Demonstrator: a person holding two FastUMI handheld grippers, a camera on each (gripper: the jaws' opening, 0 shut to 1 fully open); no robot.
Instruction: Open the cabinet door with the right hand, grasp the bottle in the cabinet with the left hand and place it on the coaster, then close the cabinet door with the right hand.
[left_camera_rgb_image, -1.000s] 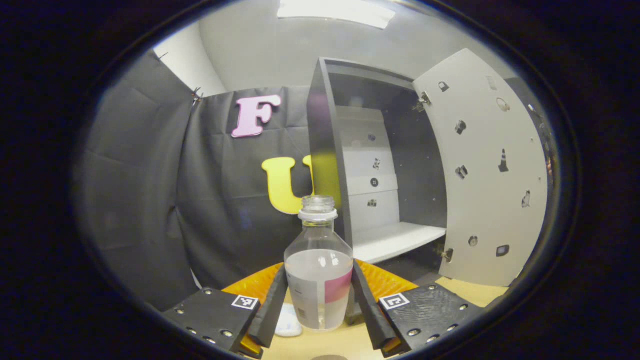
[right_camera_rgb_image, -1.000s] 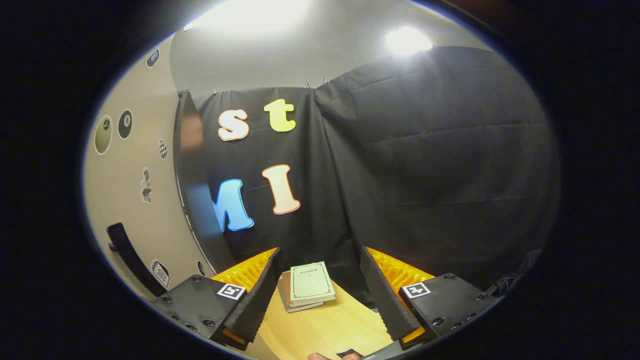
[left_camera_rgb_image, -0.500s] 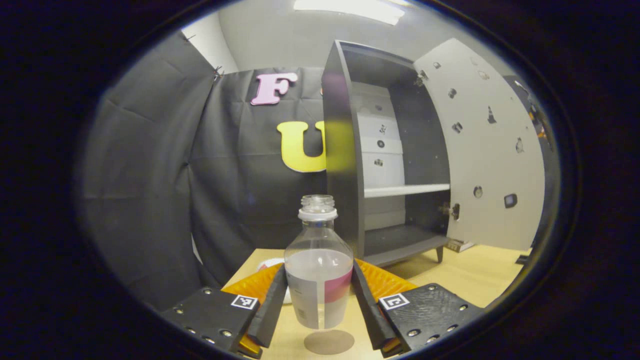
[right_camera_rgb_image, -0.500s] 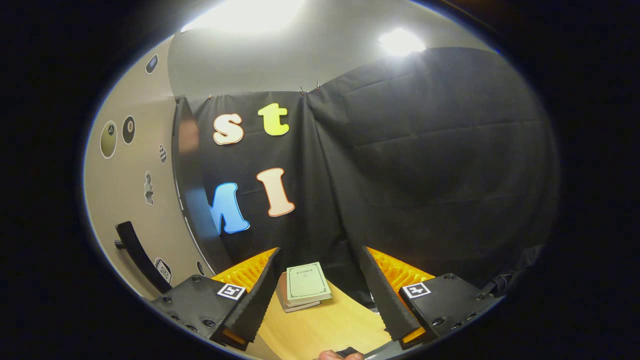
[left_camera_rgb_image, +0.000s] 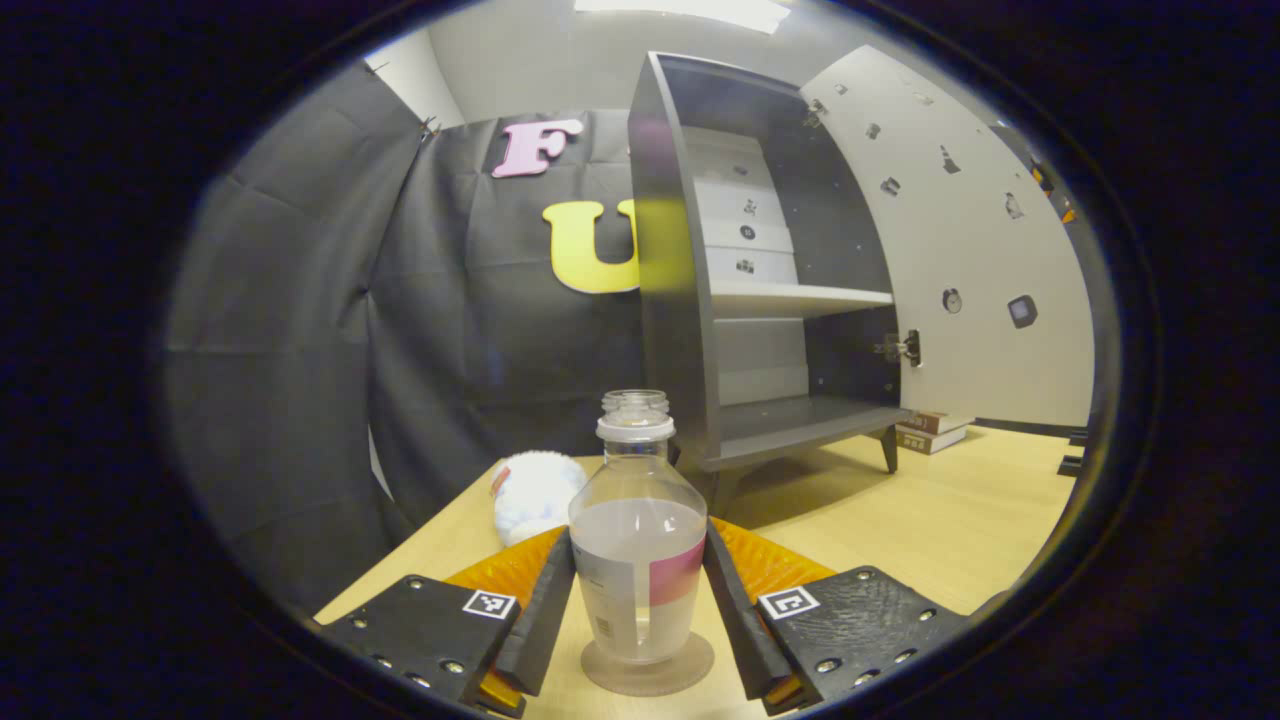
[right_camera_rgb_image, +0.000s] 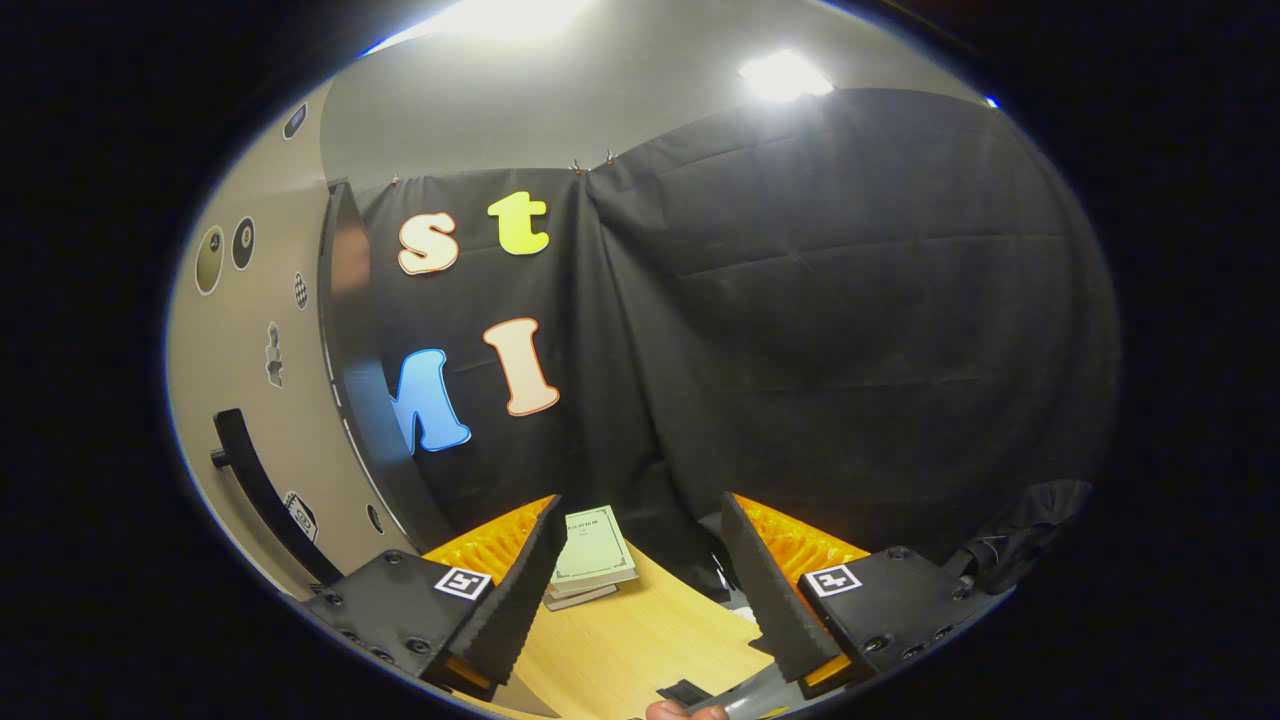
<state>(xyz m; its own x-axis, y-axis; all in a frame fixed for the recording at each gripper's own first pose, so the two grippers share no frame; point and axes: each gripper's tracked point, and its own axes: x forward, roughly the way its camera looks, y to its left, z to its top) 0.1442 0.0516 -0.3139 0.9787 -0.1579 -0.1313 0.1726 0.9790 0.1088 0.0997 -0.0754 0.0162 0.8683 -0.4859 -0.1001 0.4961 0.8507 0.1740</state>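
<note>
Light wooden table (left_camera_rgb_image: 950, 520) fronts black cloth booth walls under a pale ceiling. Left gripper view, from left: white fluffy ball (left_camera_rgb_image: 535, 492) sits on the table near the back cloth, behind and left of the bottle. Left gripper (left_camera_rgb_image: 638, 610) has both fingers (left_camera_rgb_image: 545, 615) pressed against the sides of the bottle (left_camera_rgb_image: 637, 560), clamped on it. Bottle is clear plastic, uncapped, partly filled with clear liquid, with a white and pink label, and stands upright. Its base meets the round grey coaster (left_camera_rgb_image: 648, 672) on the table; cannot tell if full weight rests on it. Right of the bottle and farther back stands the dark grey cabinet (left_camera_rgb_image: 665, 300) on short legs, one shelf (left_camera_rgb_image: 790, 297) inside, both levels bare. Cabinet door (left_camera_rgb_image: 960, 250) is swung wide open to the right, pale inner face dotted with small stickers, hinge at mid height. Stack of books (left_camera_rgb_image: 930, 432) lies on the table past the door's lower edge.

Right gripper view, from left: the door's pale outer face (right_camera_rgb_image: 255, 400) with stickers and a black bar handle (right_camera_rgb_image: 255, 490). Right gripper (right_camera_rgb_image: 645, 600) hangs over the table, fingers (right_camera_rgb_image: 515, 600) spread apart with nothing between them, not touching the handle. Books (right_camera_rgb_image: 590, 550) lie on the table beyond the left finger. A fingertip of the holding hand (right_camera_rgb_image: 680, 711) shows at the bottom edge.
</note>
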